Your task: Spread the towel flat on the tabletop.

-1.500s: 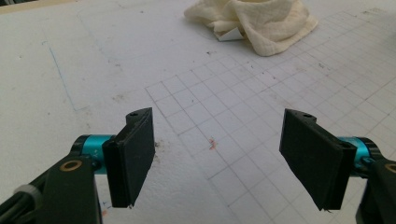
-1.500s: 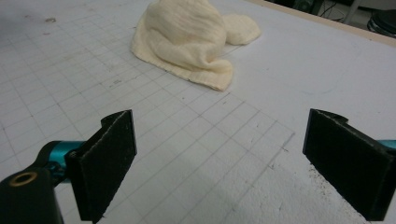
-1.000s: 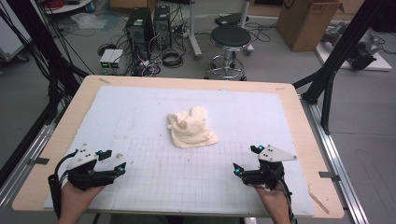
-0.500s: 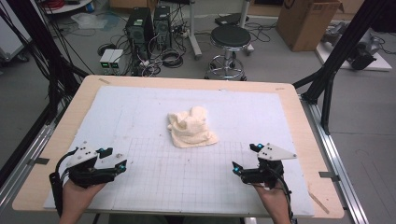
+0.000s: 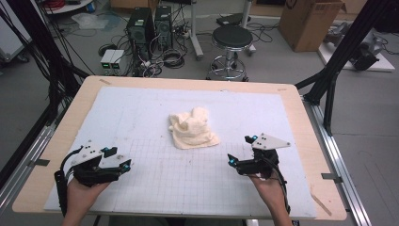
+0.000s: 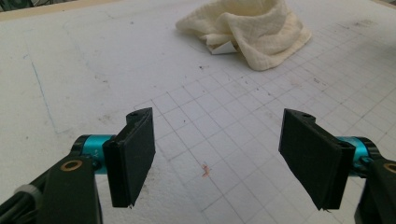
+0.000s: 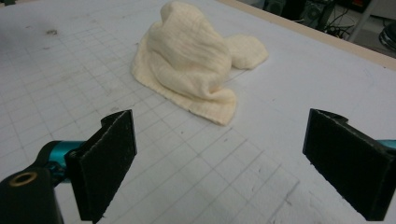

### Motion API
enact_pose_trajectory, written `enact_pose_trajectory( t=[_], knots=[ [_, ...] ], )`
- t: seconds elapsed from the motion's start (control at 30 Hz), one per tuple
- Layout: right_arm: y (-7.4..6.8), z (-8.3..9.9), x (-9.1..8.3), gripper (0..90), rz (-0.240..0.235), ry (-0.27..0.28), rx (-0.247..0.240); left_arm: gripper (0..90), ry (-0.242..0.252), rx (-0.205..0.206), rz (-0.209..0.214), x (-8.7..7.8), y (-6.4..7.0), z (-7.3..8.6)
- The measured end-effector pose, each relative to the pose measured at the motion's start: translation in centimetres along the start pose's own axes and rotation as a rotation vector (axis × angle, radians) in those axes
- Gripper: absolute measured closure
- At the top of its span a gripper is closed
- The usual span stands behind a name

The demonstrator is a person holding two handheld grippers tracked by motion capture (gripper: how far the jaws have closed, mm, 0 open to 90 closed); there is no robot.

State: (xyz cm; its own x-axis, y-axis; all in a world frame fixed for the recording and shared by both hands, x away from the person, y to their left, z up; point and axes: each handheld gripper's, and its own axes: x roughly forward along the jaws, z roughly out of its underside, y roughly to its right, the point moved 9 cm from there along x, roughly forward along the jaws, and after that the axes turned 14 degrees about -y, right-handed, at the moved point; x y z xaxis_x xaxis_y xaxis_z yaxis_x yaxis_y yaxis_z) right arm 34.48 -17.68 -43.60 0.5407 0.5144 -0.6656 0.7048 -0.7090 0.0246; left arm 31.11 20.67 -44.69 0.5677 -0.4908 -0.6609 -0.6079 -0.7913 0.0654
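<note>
At the near left of the white gridded mat (image 5: pixel 141 117), the left gripper (image 5: pixel 126 165) rests low over the surface in the person's hand, its jaws spread wide with nothing between them; its own view shows bare grid squares between the black pads (image 6: pixel 133 156). Near the middle of the mat, slightly toward the far side, lies a crumpled cream cloth (image 5: pixel 192 128), bunched into a soft heap with one flat corner spread toward the near right. At the near right, the right gripper (image 5: pixel 231 160) points left toward the cloth, well apart from it, jaws likewise wide and empty.
</note>
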Motion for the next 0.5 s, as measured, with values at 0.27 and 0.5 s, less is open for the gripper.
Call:
enact_pose_trajectory(
  t=[0.27, 0.5],
  knots=[
    [0.3, -2.6, 1.5, 9.1, -0.002, -0.003, -0.02, 27.3, -0.004, 0.001, 0.009, 0.3, 0.0, -0.2],
    [0.2, -4.4, 2.8, 9.2, -0.021, -0.013, -0.031, 27.4, 0.0, 0.001, 0.011, 0.4, 0.0, -0.3]
  ],
)
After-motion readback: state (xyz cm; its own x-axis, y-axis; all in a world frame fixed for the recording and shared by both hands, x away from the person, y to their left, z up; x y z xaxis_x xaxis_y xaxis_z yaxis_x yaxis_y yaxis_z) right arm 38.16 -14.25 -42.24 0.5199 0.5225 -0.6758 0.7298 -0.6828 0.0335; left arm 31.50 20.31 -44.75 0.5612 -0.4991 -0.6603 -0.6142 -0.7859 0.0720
